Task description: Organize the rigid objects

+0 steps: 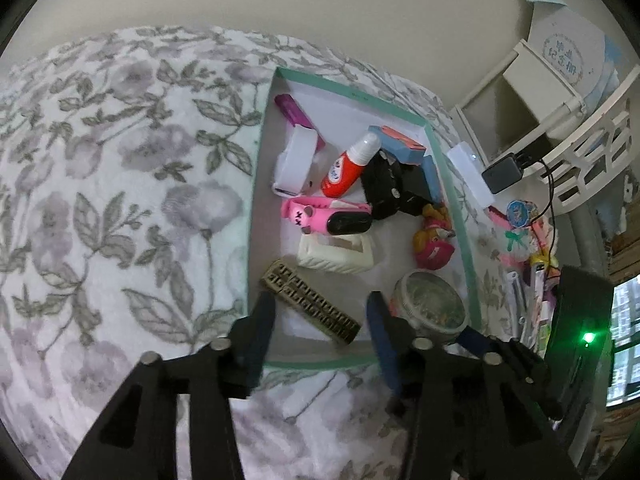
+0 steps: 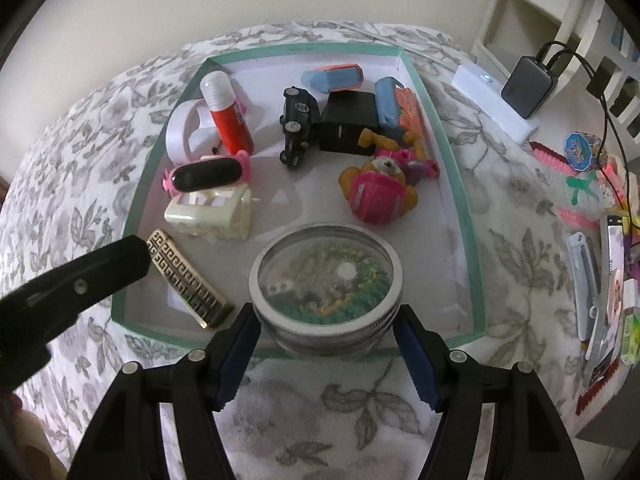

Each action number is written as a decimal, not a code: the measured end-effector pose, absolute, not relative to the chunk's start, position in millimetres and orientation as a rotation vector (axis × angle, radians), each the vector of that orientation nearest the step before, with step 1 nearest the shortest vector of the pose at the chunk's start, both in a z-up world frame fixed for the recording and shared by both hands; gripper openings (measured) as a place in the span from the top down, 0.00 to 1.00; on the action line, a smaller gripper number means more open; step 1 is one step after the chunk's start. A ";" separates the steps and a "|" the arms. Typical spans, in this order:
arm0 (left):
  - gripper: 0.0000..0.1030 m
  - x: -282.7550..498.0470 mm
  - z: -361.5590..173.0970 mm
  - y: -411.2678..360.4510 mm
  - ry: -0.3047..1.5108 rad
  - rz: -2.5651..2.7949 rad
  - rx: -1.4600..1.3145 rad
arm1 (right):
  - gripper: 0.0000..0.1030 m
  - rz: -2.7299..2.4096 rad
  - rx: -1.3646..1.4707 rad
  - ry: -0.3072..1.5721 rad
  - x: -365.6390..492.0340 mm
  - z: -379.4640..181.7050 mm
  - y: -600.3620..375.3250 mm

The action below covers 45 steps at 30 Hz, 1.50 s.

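Your right claw (image 2: 326,338) is clamped on the round metal tin with a clear lid (image 2: 325,280), its blue pads (image 2: 236,356) pressing the tin's sides at the near edge of the shallow white box with a mint-green rim (image 2: 464,216). Your left claw (image 1: 322,332) stands part-way open with nothing gripped; the gold rectangular bar with a Greek-key pattern (image 1: 310,304) lies flat on the box floor between its tips, and the pads do not press it. In the right wrist view that bar (image 2: 188,280) sits just left of the tin, with one black left finger (image 2: 80,276) beside its far end. Further in lie a cream plastic holder (image 2: 210,216), a pink band with a black oval face (image 2: 208,172), a red bottle with a white cap (image 2: 226,112), a white plastic ring (image 2: 180,132), a black toy car (image 2: 298,124), a black box (image 2: 350,122), blue-and-orange cases (image 2: 334,78) and a pink-and-yellow toy (image 2: 376,192). The box rests on a floral bedspread (image 2: 100,152); to the right, outside it, lie a white power strip (image 2: 494,102) and a dark charger (image 2: 530,86).
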<state>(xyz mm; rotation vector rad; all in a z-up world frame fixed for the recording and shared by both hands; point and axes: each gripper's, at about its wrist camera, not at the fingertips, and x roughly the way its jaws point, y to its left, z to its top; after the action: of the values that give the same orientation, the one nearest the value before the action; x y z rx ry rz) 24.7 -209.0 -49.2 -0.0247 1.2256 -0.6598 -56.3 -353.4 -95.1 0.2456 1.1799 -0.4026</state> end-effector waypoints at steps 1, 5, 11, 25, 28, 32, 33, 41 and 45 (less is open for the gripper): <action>0.44 22.7 -48.4 -207.5 1.219 -0.648 -0.008 | 0.30 -0.402 0.240 1.177 -56.7 -94.7 -352.0; 0.29 13.3 -45.7 -199.3 1.190 -0.601 0.053 | 0.20 -0.409 0.217 1.156 -60.3 -90.2 -346.5; 0.12 2.3 -38.6 -178.8 1.147 -0.545 0.075 | 0.15 -0.398 0.239 1.134 -69.9 -84.0 -341.3; 0.01 -21.1 -17.0 -135.8 1.074 -0.499 0.075 | 0.00 -0.391 0.221 1.076 -93.2 -64.0 -318.5; 0.01 -27.2 -9.3 -129.4 1.049 -0.490 0.089 | 0.00 -0.389 0.219 1.064 -99.0 -59.3 -313.2; 0.01 -37.7 2.0 -124.3 1.002 -0.472 0.119 | 0.00 -0.389 0.226 1.036 -107.3 -50.6 -307.9; 0.01 -39.4 3.9 -123.7 0.993 -0.467 0.129 | 0.00 -0.390 0.227 1.028 -109.2 -48.4 -306.6; 0.01 -54.8 16.6 -114.1 0.929 -0.451 0.158 | 0.00 -0.399 0.231 0.955 -122.6 -29.6 -299.6; 0.01 -57.0 18.3 -110.9 0.929 -0.445 0.155 | 0.00 -0.401 0.229 0.921 -127.1 -20.8 -296.6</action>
<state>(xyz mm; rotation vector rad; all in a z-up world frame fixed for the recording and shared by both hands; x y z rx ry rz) -57.0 -110.9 18.3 0.1555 0.9289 -0.4453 -127.1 -296.6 -20.8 0.2290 0.9213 -0.4010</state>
